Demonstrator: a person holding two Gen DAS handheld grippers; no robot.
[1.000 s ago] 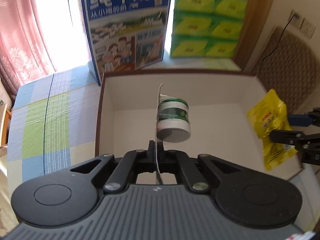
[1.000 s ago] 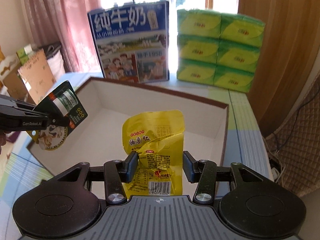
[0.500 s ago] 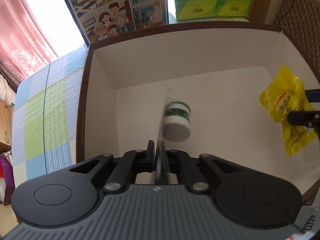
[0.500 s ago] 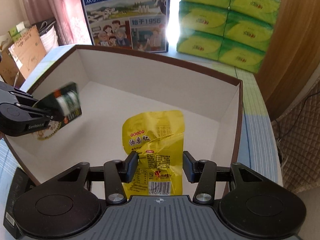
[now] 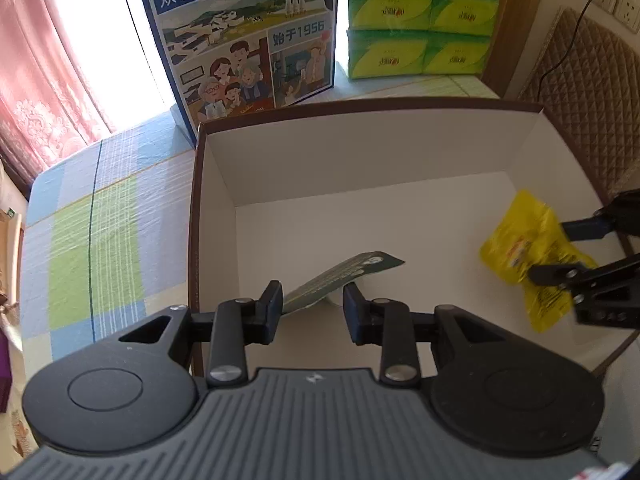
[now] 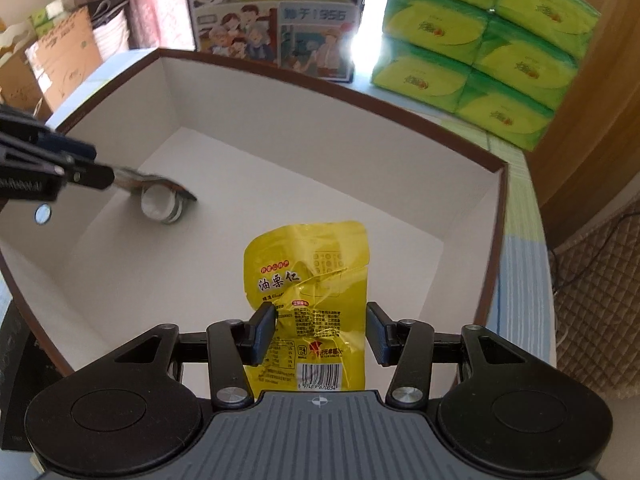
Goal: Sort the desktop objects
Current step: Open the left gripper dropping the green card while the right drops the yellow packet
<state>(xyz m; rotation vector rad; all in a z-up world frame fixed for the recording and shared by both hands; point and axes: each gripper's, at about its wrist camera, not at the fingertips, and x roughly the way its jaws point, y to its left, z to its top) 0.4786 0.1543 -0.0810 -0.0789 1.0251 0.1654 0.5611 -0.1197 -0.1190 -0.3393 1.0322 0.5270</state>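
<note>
A large white box with a brown rim (image 5: 360, 160) (image 6: 320, 128) fills both views. My left gripper (image 5: 312, 300) (image 6: 90, 162) hangs open over the box's left part. A round white tub on a dark green card (image 5: 348, 272) (image 6: 160, 200) lies tilted and blurred just beyond its fingertips, loose from them. My right gripper (image 6: 320, 328) (image 5: 550, 248) is shut on a yellow snack packet (image 6: 308, 264) (image 5: 516, 240), held by its lower half above the box floor on the right.
Behind the box stand a blue milk carton case (image 5: 240, 40) and stacked green tissue packs (image 5: 420, 20). A checked tablecloth (image 5: 100, 240) lies left of the box. A quilted brown chair back (image 5: 592, 100) is on the right. Cardboard boxes (image 6: 60, 52) stand off the table's left side.
My left gripper has opened and let go of the carded tub, which has tipped down into the box. Both grippers have sunk lower into the box. The yellow packet stays gripped.
</note>
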